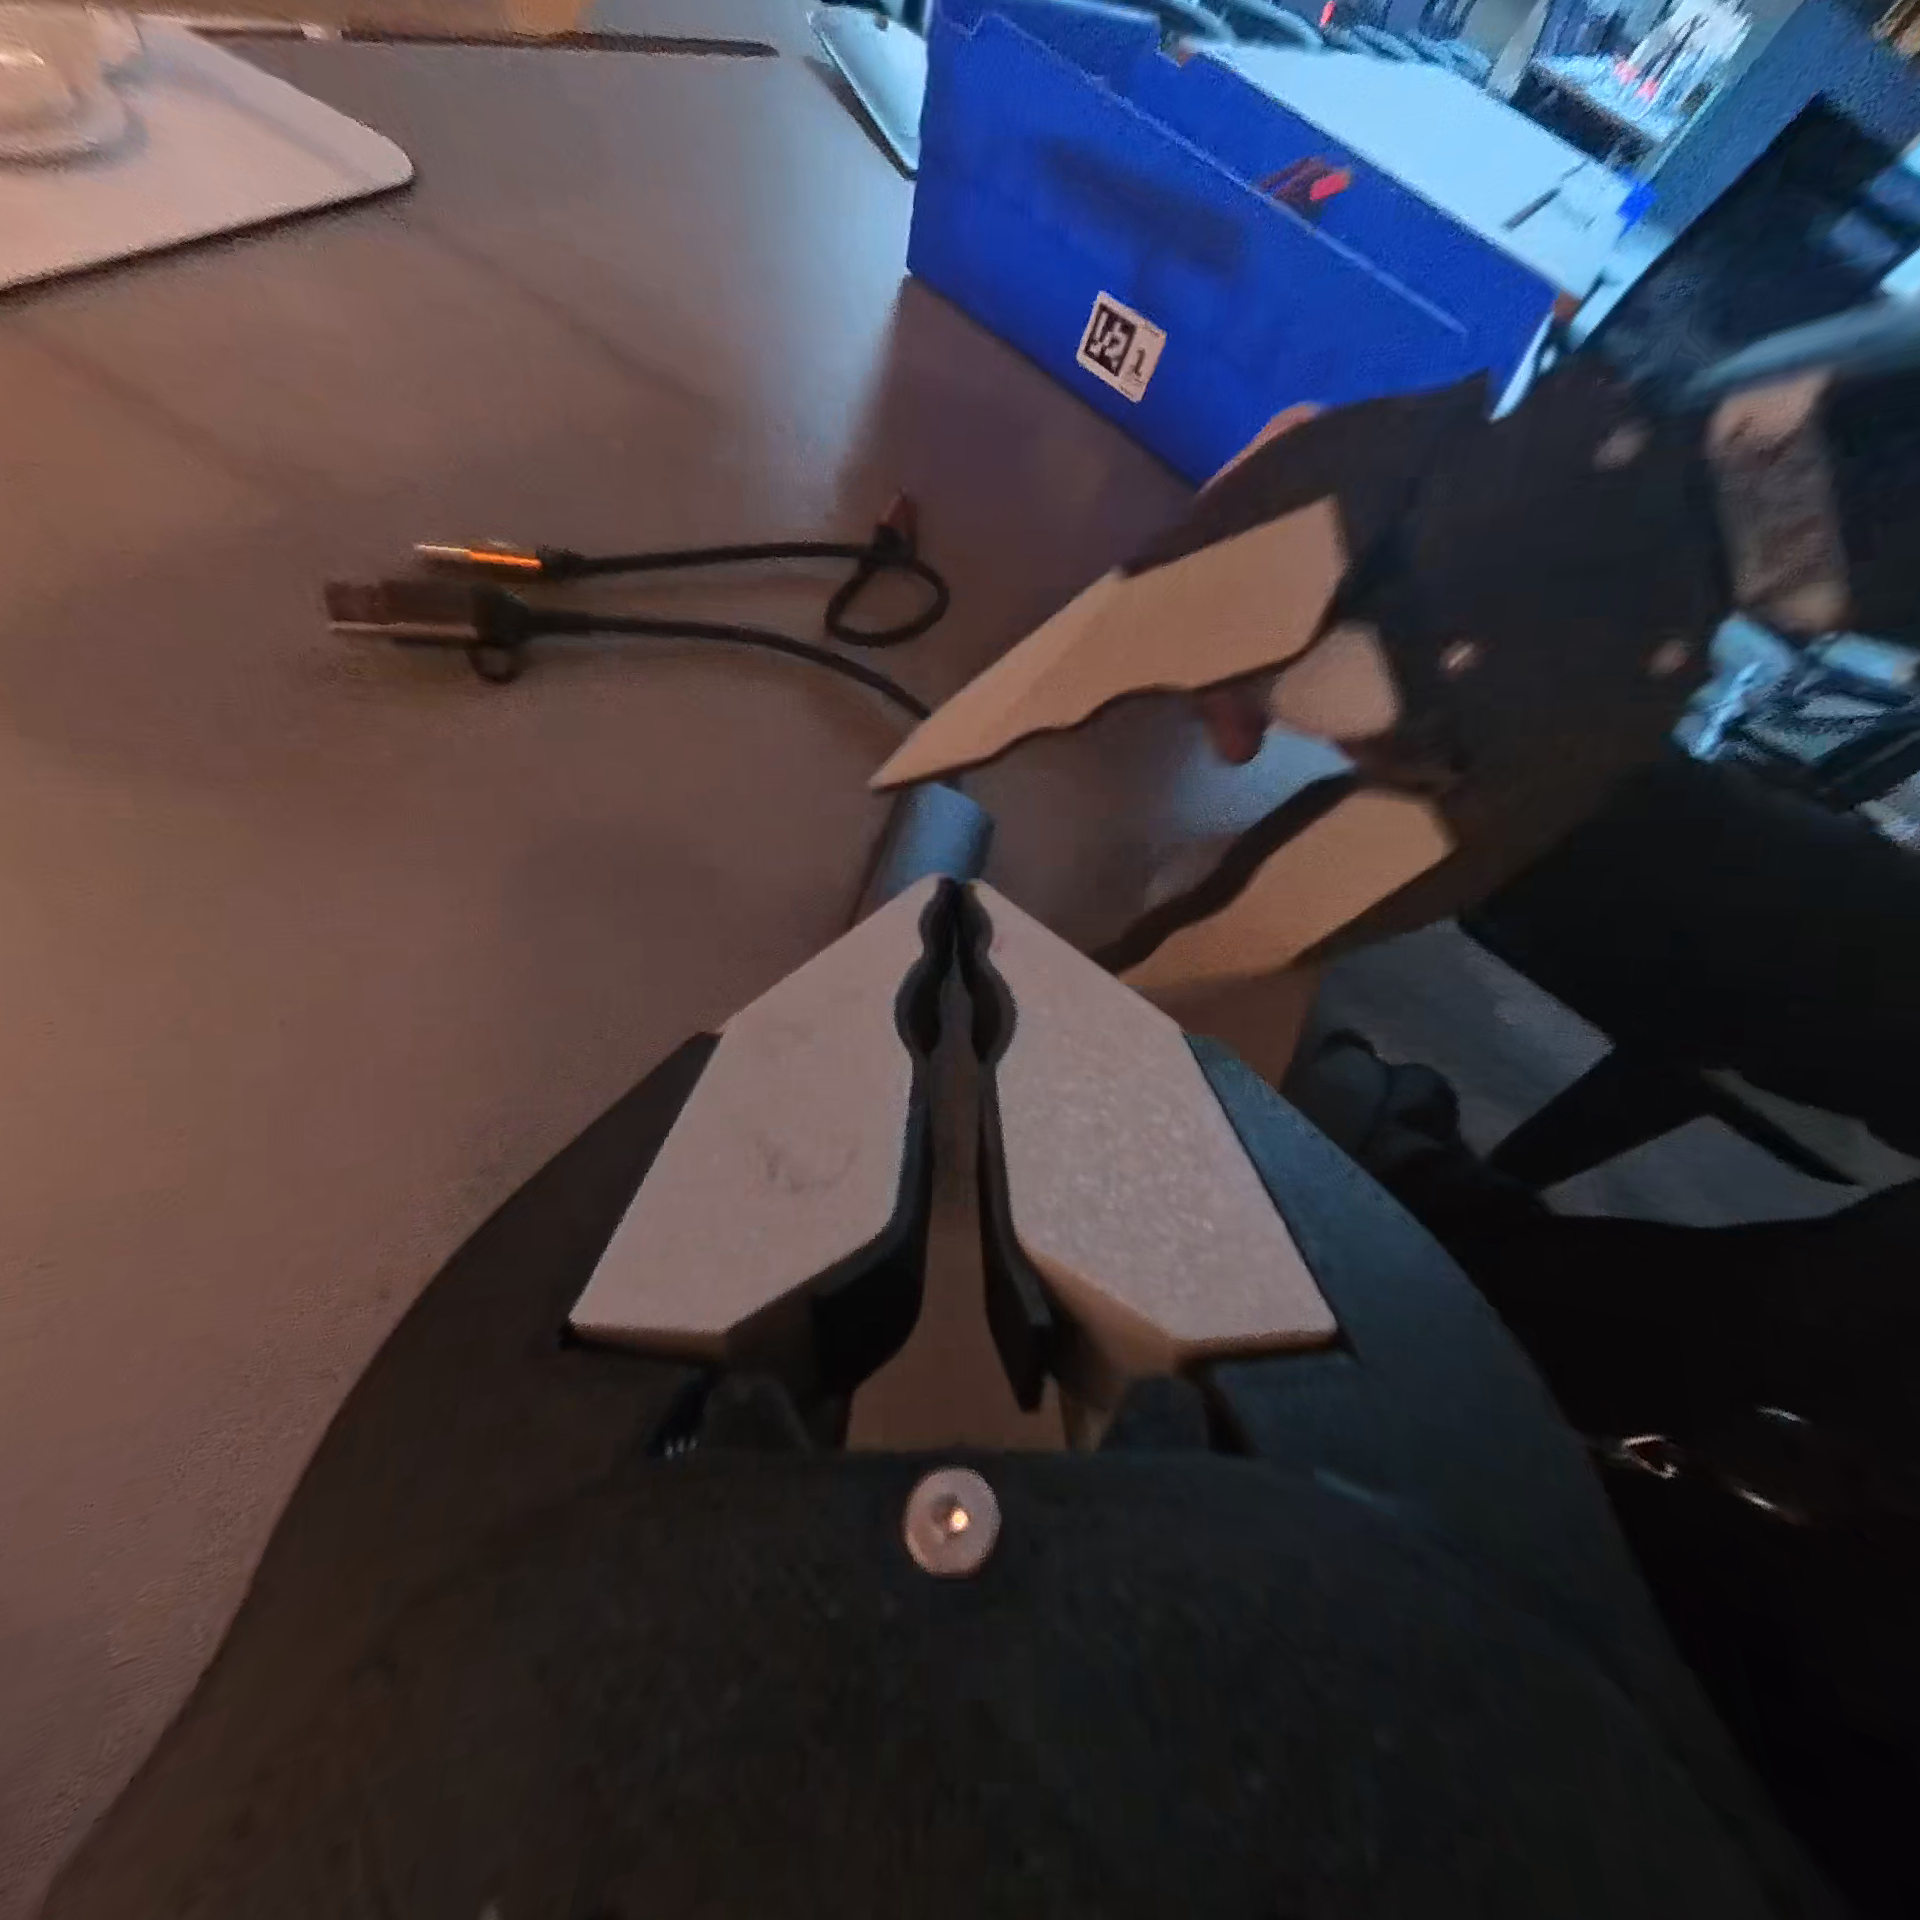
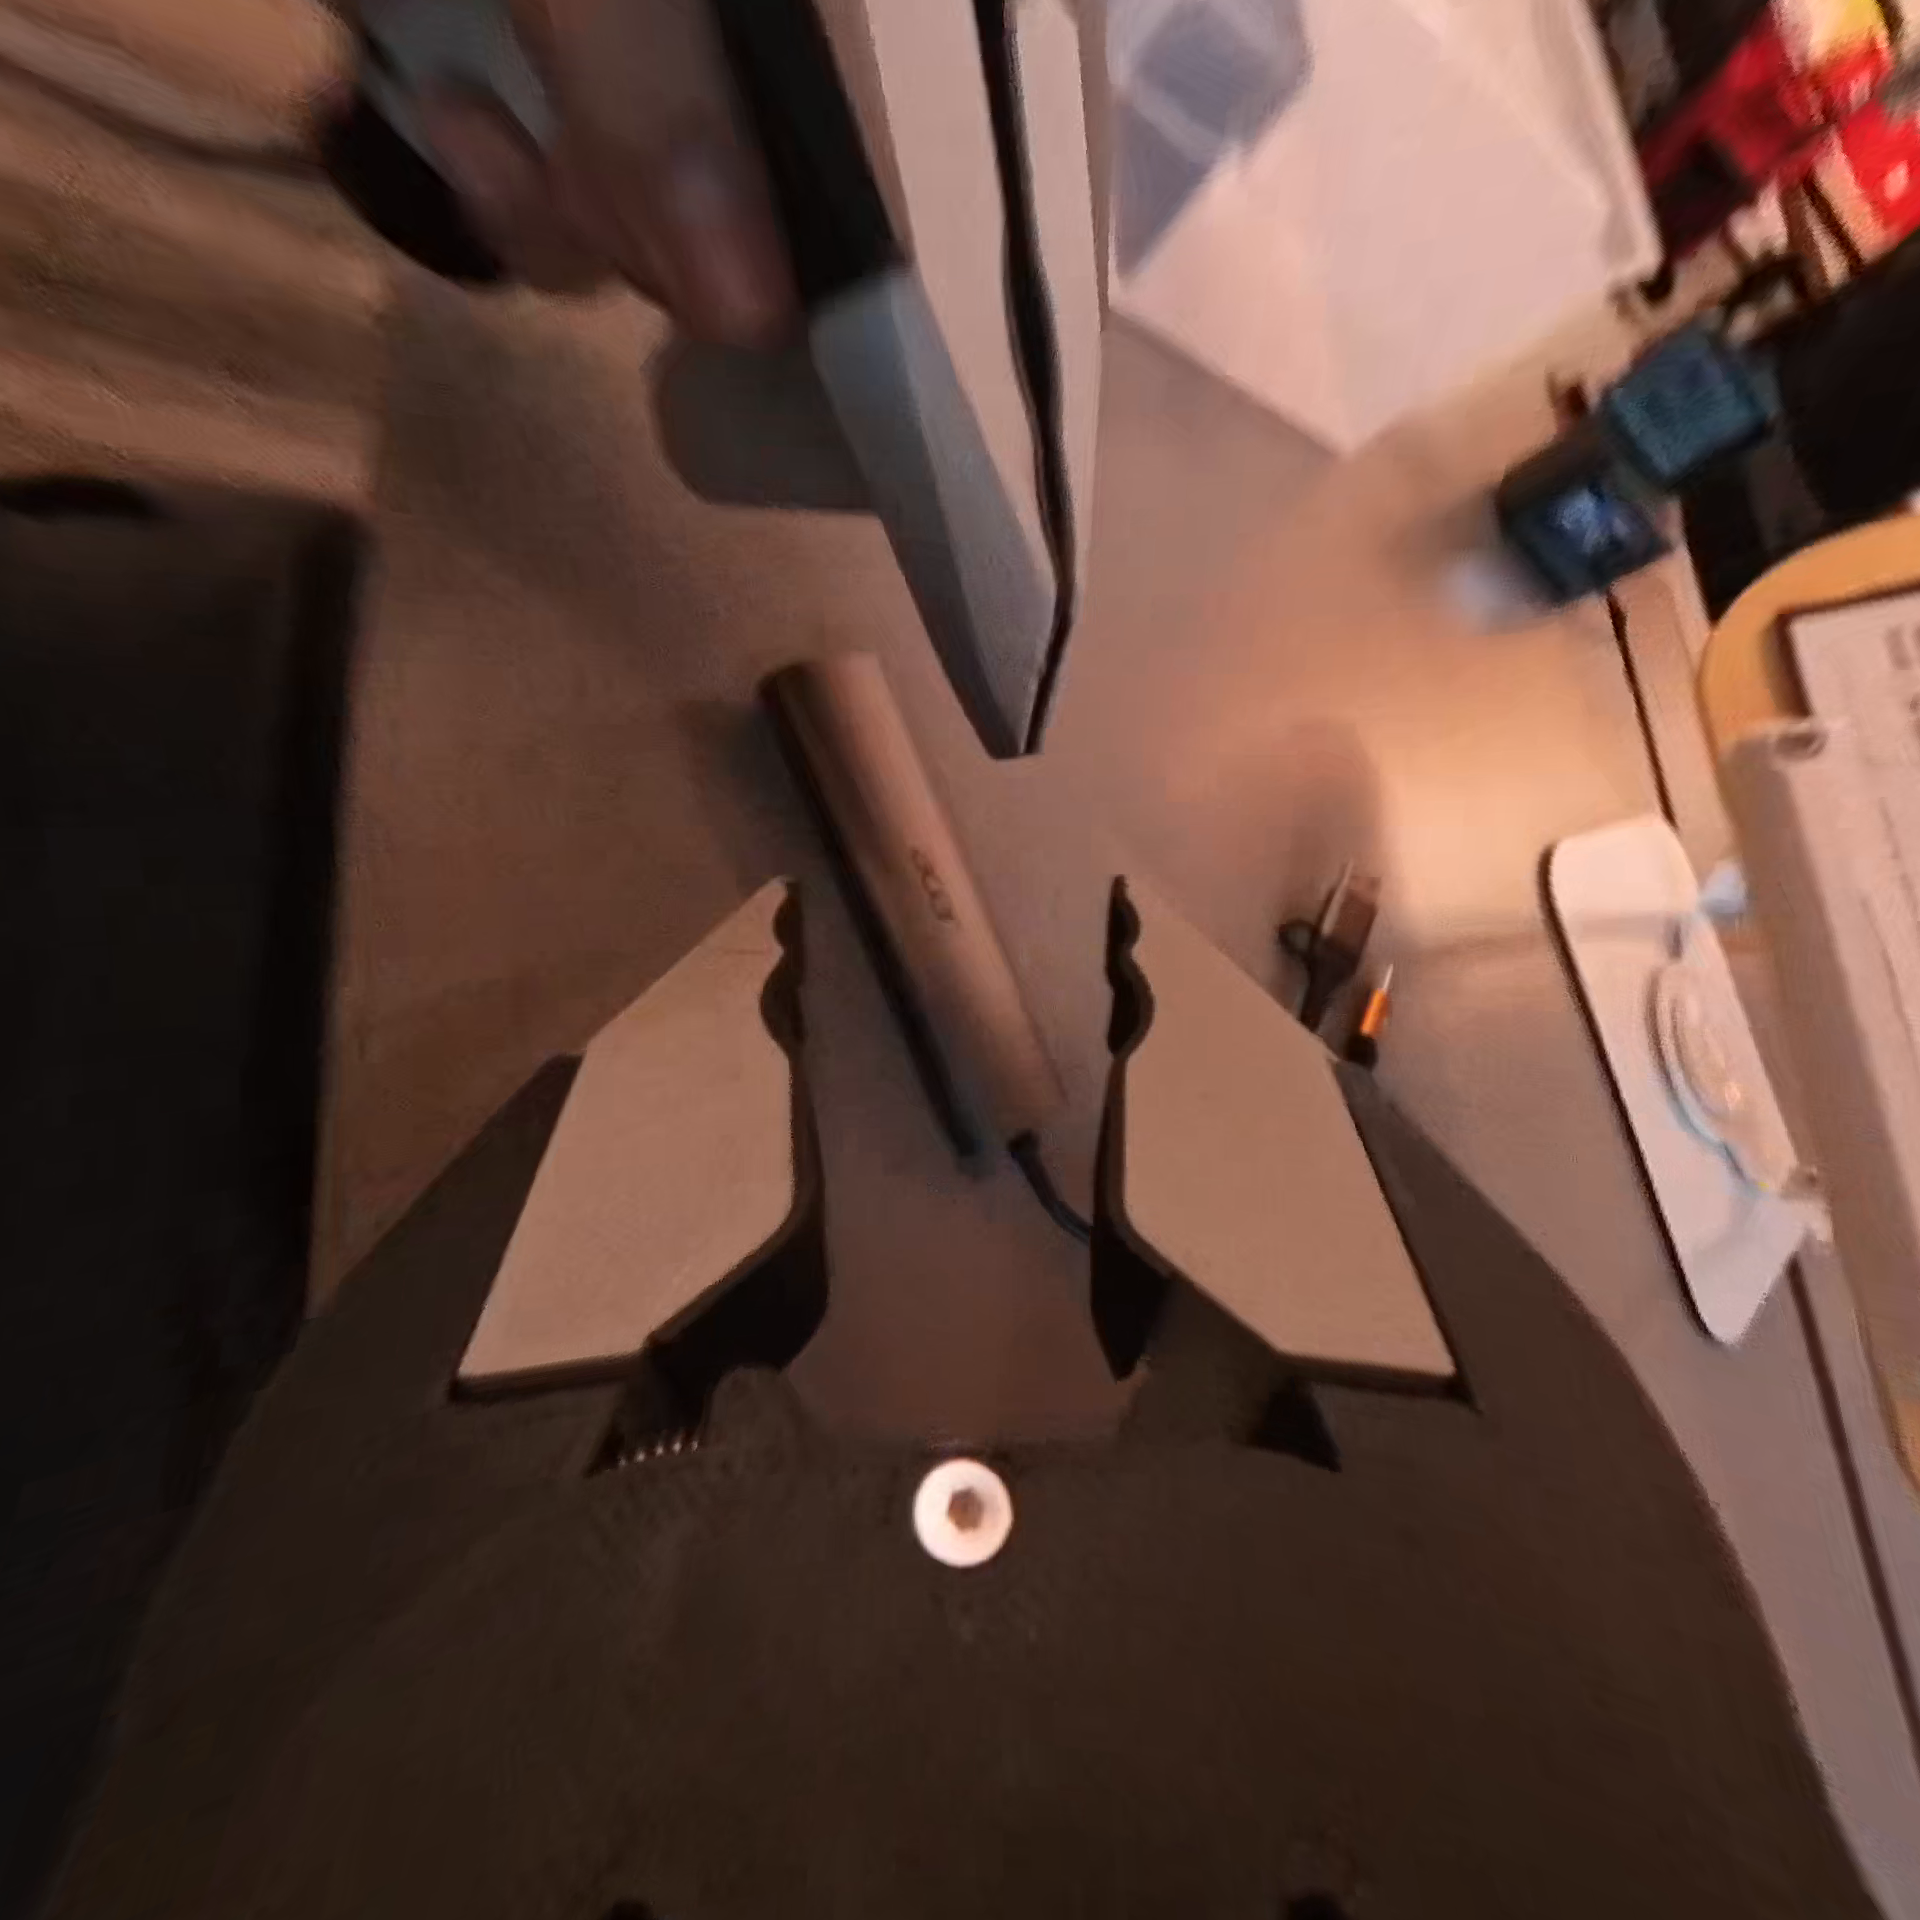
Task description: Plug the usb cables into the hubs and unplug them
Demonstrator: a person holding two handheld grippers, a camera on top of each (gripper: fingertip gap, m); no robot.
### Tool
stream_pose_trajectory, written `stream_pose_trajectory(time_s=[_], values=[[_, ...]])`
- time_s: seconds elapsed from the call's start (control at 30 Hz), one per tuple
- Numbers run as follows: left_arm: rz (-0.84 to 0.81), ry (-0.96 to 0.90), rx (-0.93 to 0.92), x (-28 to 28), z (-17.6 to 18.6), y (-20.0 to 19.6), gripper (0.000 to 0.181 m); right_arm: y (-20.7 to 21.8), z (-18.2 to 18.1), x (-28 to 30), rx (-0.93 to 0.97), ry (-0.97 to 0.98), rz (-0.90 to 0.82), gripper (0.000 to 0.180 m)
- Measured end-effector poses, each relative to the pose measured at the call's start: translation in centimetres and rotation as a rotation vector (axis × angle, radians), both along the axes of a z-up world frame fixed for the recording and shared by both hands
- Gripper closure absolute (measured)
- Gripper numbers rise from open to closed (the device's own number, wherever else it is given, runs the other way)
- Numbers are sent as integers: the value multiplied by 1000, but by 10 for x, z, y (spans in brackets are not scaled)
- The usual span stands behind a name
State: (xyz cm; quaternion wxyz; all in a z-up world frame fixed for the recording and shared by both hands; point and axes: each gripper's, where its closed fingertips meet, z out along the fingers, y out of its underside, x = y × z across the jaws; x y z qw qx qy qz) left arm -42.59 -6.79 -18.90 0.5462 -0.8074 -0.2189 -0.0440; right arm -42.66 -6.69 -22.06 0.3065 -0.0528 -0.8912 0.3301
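With its fingers pressed together and nothing visibly between them, the left gripper (image 1: 954, 888) hovers at one end of the grey hub (image 2: 909, 914) lying on the table (image 1: 520, 364), apparently to brace it, while the spread-open, empty right gripper (image 2: 951, 904) straddles it and the usb cables (image 1: 623, 613) wait unplugged nearby

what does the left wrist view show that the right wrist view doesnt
Only the left wrist view shows the blue box at the back of the table and the loop in the thin cable.

Only the right wrist view shows the grey hub along its whole length, lying between the open right gripper fingers.

Both show the shut left gripper, the two loose USB plugs and the white mat.
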Motion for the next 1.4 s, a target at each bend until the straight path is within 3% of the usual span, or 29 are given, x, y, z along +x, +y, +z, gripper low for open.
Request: stream_pose_trajectory(time_s=[0.03,0.07,0.13,0.3,0.33,0.43,0.57,0.63,0.7,0.8,0.9,1.1,1.17,1.2,1.3,1.4], values=[[2,-9,15,0,0,0,181,-3,-9,-4,22,11,-17,119],[6,-2,9,-2,-2,0,181,-5,-13,-8,25,38,-27,136],[15,29,-24,-5,-6,-3,181,-6,-16,-8,66,83,-16,155],[-17,43,-101,-8,-12,-15,179,7,-9,-3,57,0,-13,129],[-41,41,-116,-7,-12,-16,154,10,-7,-1,32,-39,-5,122],[-143,49,-240,-6,-20,-18,126,18,4,3,-57,-97,20,122],[-228,144,-475,-5,-40,-15,119,31,19,0,-88,-83,-6,124],[-255,254,-646,-10,-58,-20,123,34,27,2,-99,-68,-5,125],[-300,290,-624,-9,-57,-10,153,35,36,5,-122,-65,4,126],[-347,227,-659,-11,-58,-12,153,34,43,12,-154,-83,28,127],[-350,373,-770,-19,-47,-19,153,31,36,17,-135,-115,56,122],[-458,227,-627,27,13,2,153,10,20,8,-12,20,33,116],[-453,164,-560,33,24,8,153,12,15,-1,123,161,-10,131],[-448,132,-526,35,26,10,154,16,16,-7,186,244,-42,150],[-454,130,-459,39,26,6,152,17,20,-7,190,273,-55,155],[-342,380,-447,25,30,-10,119,22,32,-4,93,233,-39,160]])
